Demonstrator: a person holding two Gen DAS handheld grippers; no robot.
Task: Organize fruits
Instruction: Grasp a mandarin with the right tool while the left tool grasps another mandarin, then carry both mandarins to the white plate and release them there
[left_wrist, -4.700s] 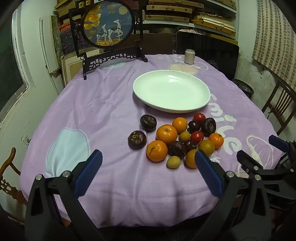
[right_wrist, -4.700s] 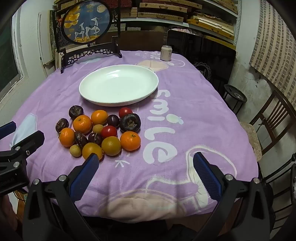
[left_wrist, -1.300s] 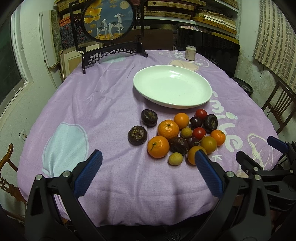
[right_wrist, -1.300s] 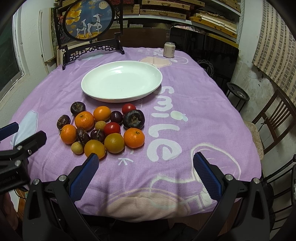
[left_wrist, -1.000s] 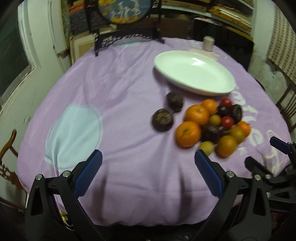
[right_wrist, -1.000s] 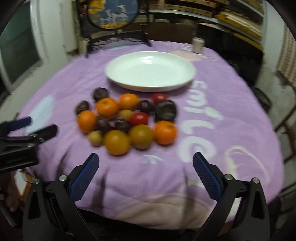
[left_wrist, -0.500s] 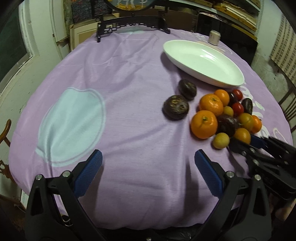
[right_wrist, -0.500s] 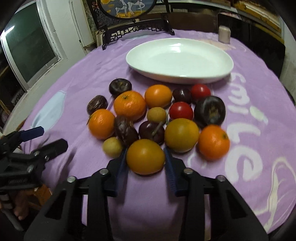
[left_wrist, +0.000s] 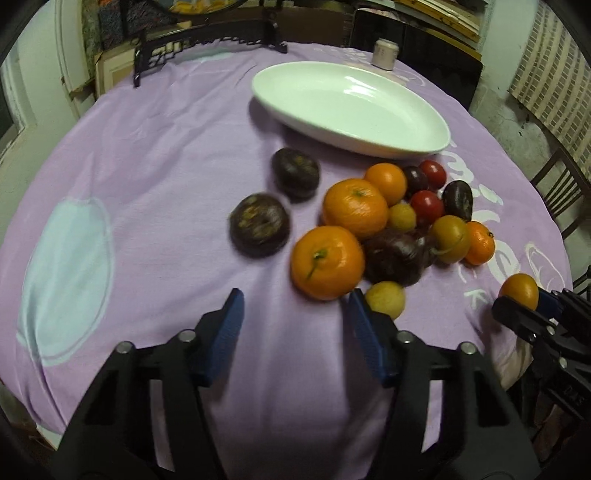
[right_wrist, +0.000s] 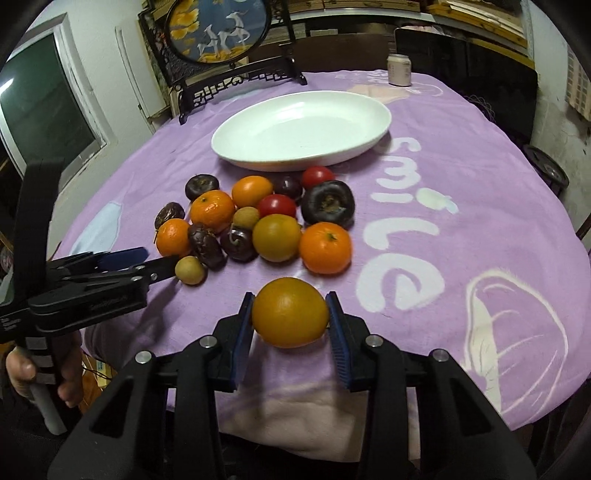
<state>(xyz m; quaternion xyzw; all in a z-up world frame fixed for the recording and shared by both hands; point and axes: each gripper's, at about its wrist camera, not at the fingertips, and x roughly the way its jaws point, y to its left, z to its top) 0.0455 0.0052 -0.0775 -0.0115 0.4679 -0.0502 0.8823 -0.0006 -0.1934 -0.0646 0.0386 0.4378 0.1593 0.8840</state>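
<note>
My right gripper (right_wrist: 290, 314) is shut on a yellow-orange fruit (right_wrist: 290, 313) and holds it above the cloth, short of the fruit pile; that fruit also shows in the left wrist view (left_wrist: 518, 291). My left gripper (left_wrist: 293, 315) is open and empty, close in front of a tangerine (left_wrist: 327, 262), with a small yellow fruit (left_wrist: 385, 298) by its right finger. The pile holds several tangerines, dark purple fruits (left_wrist: 259, 224), red tomatoes (left_wrist: 426, 206) and yellow fruits. The white plate (right_wrist: 369, 107) is empty behind the pile.
A purple cloth (right_wrist: 461, 177) covers the round table. A framed round picture on a black stand (right_wrist: 218, 33) and a can (right_wrist: 399, 70) stand at the far edge. Wooden chairs (left_wrist: 557, 184) stand to the right of the table.
My right gripper has lifted the yellow-orange fruit out of the pile and pulled back toward the near edge. My left gripper has narrowed its opening and moved in toward the front tangerine.
</note>
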